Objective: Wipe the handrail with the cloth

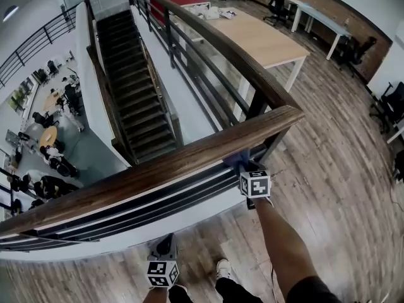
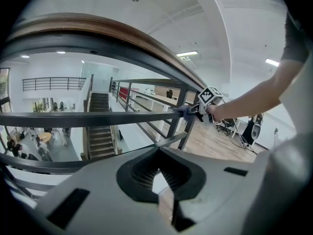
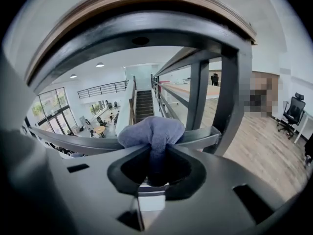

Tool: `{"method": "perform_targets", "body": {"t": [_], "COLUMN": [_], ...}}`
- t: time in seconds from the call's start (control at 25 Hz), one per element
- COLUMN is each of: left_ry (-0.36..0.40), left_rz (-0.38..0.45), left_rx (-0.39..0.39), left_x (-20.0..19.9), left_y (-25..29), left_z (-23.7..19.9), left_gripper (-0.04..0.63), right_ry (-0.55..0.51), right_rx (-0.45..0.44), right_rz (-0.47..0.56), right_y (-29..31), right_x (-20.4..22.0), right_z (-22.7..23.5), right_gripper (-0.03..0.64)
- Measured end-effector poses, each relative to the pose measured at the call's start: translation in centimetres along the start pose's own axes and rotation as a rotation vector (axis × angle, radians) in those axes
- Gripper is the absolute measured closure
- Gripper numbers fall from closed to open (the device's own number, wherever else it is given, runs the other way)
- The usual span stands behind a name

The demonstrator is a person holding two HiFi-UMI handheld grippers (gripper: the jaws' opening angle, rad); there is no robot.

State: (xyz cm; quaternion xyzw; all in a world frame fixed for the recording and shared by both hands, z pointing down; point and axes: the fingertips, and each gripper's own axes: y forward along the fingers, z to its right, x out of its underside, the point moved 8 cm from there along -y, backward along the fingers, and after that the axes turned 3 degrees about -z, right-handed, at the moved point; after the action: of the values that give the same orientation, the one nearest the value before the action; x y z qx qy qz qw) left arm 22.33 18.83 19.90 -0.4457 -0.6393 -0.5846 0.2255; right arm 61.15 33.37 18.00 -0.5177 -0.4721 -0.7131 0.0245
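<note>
Dark staircase [image 1: 132, 100] dropping to a lower floor [image 1: 88, 147] with people [image 1: 53, 163] gathered there. Long wooden tabletop [image 1: 265, 43] on plank flooring [image 1: 341, 169]; black office chair [image 1: 276, 2] near the far wall.

Your left gripper [image 1: 166, 250] and right gripper [image 1: 245, 171] each carry a white cube of black square markers on pale grey bodies, black-lined around the jaws. You wear a dark sleeve [image 1: 310, 290], dark trousers [image 1: 235, 292] and a white shoe [image 1: 224, 269].

Head view above handrail [image 1: 158, 169], both gripper views close below
</note>
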Motion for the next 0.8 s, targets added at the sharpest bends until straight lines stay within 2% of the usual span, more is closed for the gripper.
{"method": "perform_targets", "body": {"t": [0.32,0.64,0.8], "left_ry": [0.012,0.006,-0.016], "left_rz": [0.004,-0.016,0.001], "left_rx": [-0.004,-0.032,-0.047], "left_x": [-0.4,0.3,0.7], "left_y": [1.9,1.2,-0.8], "left_z": [2.5,3.3,3.0], "left_gripper": [0.594,0.594,0.594], "right_ry": [0.065,0.032,0.017], "right_rx": [0.020,0.019,0.055], "right_rz": [-0.021,-0.028,0.045], "right_y": [0.4,0.0,-2.7], "right_x": [-0.6,-1.1,-1.4], "right_z": [6.5,8.5,7.9], "right_gripper": [0.546,0.545,0.546]}}
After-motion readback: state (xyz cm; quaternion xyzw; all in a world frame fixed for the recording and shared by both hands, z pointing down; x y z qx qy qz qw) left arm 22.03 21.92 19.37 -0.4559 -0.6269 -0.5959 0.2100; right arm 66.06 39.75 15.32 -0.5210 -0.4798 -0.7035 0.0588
